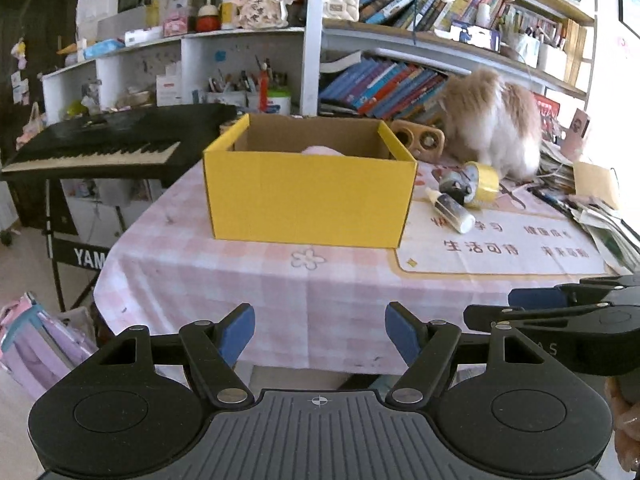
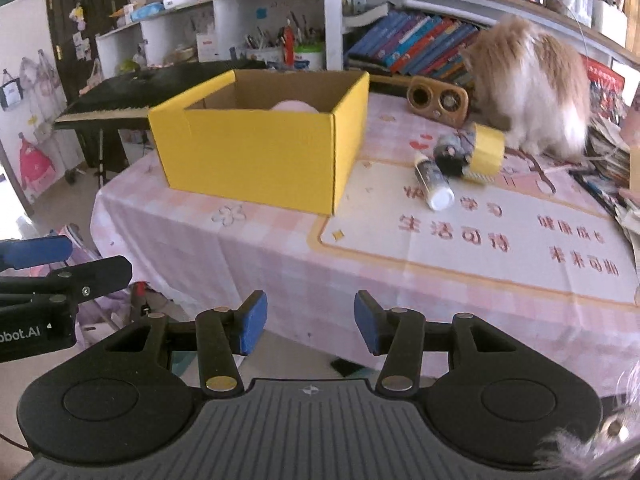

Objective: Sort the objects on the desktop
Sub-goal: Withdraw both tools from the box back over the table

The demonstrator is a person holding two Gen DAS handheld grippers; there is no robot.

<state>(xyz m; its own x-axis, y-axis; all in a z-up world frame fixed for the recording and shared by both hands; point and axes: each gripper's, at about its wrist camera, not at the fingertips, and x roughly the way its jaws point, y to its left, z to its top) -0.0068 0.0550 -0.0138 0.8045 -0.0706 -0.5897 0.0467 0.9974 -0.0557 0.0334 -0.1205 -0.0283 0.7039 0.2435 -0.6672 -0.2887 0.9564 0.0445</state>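
L tongs (image 1: pixel 320 334) wide, empty; R tongs (image 2: pixel 311 322) wide, empty. Yellow box (image 1: pixel 310 196) on table, bottle (image 1: pixel 450 208) beside.

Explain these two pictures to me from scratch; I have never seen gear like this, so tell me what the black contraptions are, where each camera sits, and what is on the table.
These are two handheld grippers, one in each of a person's hands; no robot arm is involved. Each carries a wide-angle camera looking forward along its blue-padded jaws. One picture comes from the left gripper, the other from the right gripper; each also glimpses the other at its edge. Both have their jaws open and hold nothing.

Ahead is a table under a pink checked tablecloth. On it stands an open yellow cardboard box with something pink inside. To its right lie a roll of yellow tape, a small bottle and a dark object I cannot identify. A fluffy cat stands behind them, beside a wooden speaker-like gadget.
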